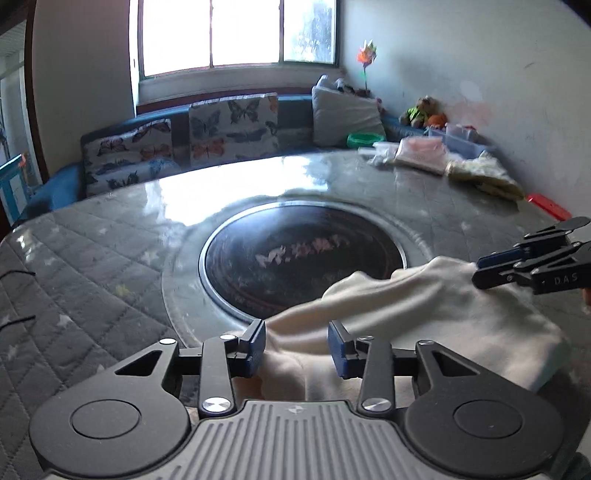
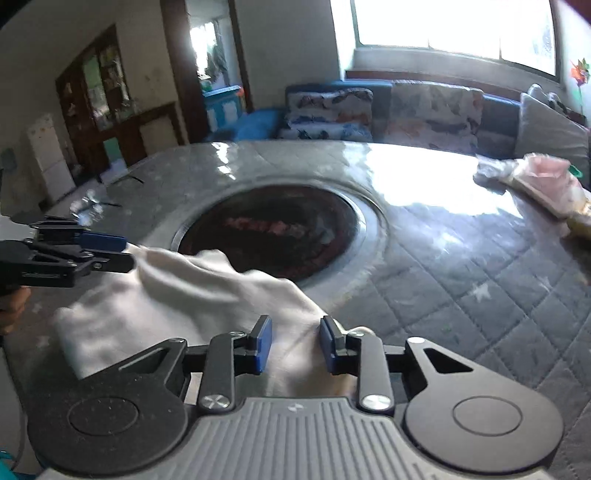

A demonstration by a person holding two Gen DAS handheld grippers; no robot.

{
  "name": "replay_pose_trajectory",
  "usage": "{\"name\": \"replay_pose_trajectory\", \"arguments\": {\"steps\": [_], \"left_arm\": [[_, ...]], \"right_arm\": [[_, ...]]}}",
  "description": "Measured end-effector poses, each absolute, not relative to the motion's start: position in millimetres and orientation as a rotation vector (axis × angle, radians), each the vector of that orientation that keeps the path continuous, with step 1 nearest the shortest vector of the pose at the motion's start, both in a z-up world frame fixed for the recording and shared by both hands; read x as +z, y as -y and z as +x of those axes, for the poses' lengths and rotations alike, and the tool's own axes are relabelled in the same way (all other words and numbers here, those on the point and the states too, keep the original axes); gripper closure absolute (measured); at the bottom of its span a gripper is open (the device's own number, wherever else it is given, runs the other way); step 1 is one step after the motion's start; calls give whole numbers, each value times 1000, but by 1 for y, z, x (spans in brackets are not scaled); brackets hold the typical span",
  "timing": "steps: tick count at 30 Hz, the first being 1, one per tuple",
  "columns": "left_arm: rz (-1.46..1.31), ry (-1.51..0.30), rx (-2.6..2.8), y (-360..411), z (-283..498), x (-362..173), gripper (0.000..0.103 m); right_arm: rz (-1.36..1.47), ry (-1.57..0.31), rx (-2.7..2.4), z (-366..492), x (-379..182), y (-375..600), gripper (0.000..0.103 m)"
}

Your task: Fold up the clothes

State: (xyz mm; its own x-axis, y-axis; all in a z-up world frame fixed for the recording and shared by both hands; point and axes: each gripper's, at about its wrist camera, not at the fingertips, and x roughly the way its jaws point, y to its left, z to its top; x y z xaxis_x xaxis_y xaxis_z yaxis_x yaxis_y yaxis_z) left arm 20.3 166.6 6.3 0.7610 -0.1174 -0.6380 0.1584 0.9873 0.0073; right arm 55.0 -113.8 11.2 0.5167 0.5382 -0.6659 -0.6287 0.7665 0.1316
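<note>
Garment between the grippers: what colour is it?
Plain cream-white garment, no pattern; clearest in the left wrist view.

Backlit by a blown-out window [image 1: 236, 33] at upper centre, with white glare across the glossy tabletop [image 2: 424, 177]. Blurred in the right wrist view; curved and dark at the corners.

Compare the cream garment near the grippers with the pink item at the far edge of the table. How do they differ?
The cream garment lies loose and rumpled beside the dark round inset; the pink item lies flat at the far edge. The cream garment is bare cloth between both open grippers, left and right; the pink item seems wrapped in clear plastic, away from them. Both rest on the quilted table cover.
</note>
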Motion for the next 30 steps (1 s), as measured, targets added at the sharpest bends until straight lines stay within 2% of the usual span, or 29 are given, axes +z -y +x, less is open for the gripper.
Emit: {"name": "replay_pose_trajectory", "arguments": {"steps": [1, 11, 19, 30], "left_arm": [[61, -700, -136, -168, 24, 3, 62], [5, -672, -98, -180, 15, 8, 62], [77, -680, -187, -155, -10, 4, 61], [51, -683, -188, -159, -12, -2, 55]], "right_arm": [[-129, -760, 697, 57, 9, 114, 79], [-217, -706, 823, 48, 28, 78, 78], [-289, -736, 914, 51, 9, 18, 78], [-296, -717, 931, 55, 9, -14, 78]]}}
